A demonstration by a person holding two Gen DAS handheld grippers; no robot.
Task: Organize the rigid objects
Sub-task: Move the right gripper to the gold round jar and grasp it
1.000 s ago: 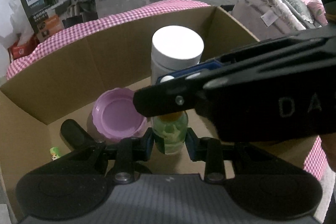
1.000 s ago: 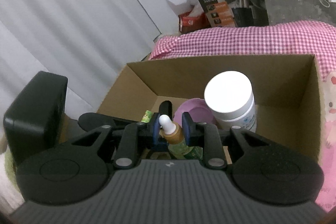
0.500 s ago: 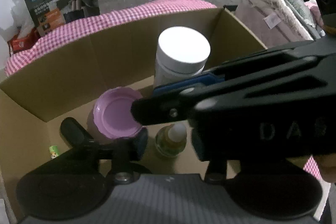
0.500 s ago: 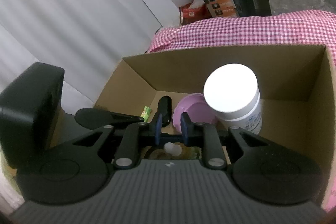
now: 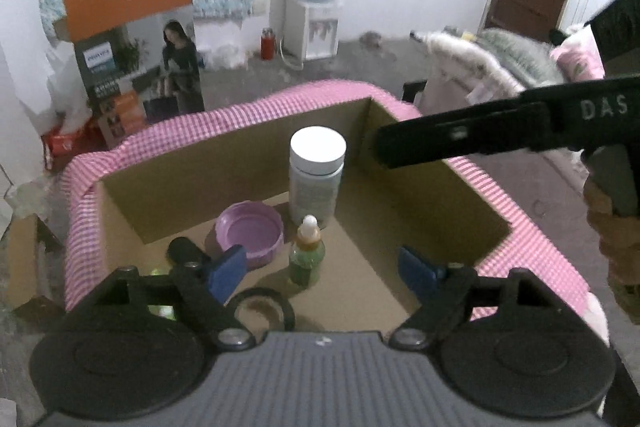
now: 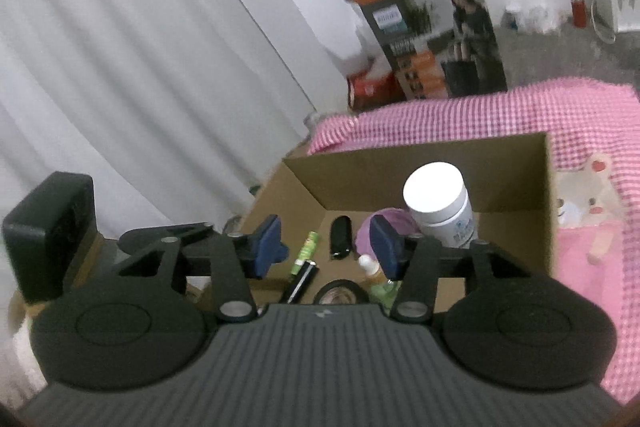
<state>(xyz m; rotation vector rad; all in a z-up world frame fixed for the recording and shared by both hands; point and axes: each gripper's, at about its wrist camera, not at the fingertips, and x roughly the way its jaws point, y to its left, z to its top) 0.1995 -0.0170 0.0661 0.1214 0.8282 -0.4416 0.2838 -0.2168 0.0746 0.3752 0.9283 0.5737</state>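
Observation:
A small green dropper bottle (image 5: 307, 254) with a white tip stands upright on the floor of the cardboard box (image 5: 424, 203), in front of a white-capped jar (image 5: 317, 174) and beside a purple lid (image 5: 249, 234). My left gripper (image 5: 322, 273) is open and empty above the box's near side. My right gripper (image 6: 326, 247) is open and empty, raised above the box (image 6: 508, 187). The bottle (image 6: 374, 273) shows partly behind its right finger. The right gripper's arm (image 5: 500, 137) crosses the left wrist view at upper right.
In the box also lie a black tape roll (image 6: 340, 293), a black oval object (image 6: 341, 231), a small green tube (image 6: 306, 247) and a black pen-like stick (image 6: 300, 281). The box sits on a pink checked cloth (image 6: 460, 115). White curtains (image 6: 140, 67) hang on the left.
Both grippers held the dropper bottle one second ago. They have opened, left it standing in the box, and pulled up and back.

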